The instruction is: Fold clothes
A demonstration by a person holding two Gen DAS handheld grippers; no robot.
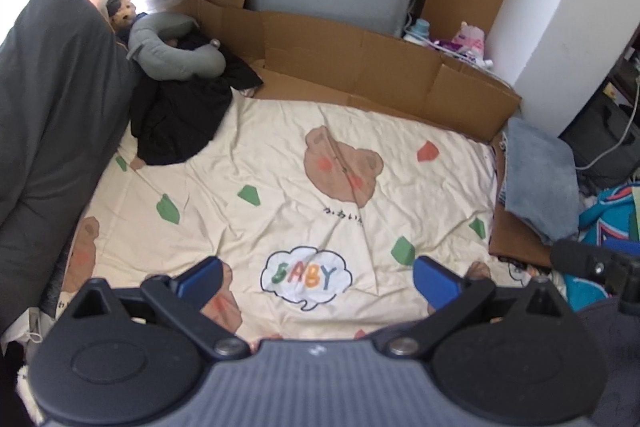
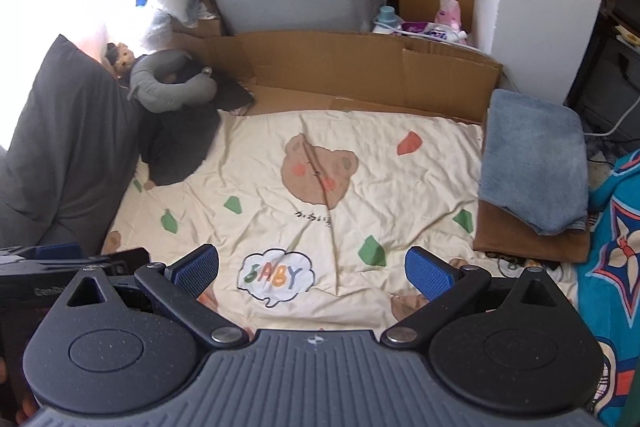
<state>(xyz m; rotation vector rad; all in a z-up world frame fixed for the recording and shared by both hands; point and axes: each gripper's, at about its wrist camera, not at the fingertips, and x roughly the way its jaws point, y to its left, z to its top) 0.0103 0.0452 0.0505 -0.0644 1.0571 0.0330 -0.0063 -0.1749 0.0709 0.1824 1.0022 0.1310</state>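
- Cream cotton bedsheet printed with brown bear faces, green shapes and a "BABY" cloud fills the middle of both views, spread flat though creased
- Clothes lie in two places: a crumpled black garment sits heaped in the upper left of the frame, under a grey U-shaped neck pillow, and a folded blue-grey fleece garment rests on a folded brown one at the right edge of the right wrist view
- Both piles are well apart from the grippers, with bare sheet between them
- As a judgement, the scene fits a pause between garments: the right-hand stack looks neatly folded, while the black heap looks unfolded
- Whether the black heap is waiting to be folded or simply lies outside the job, the frames do not settle, so I name no sure next move
- If it is wanted, it would call for a reach to the upper left, a grip on an edge and a drag onto the open sheet
- Left gripper hovers low over the sheet with its blue pads spread wide, holding and touching nothing
- Right gripper is likewise wide apart and has hold of nothing, hovering over the "BABY" cloud
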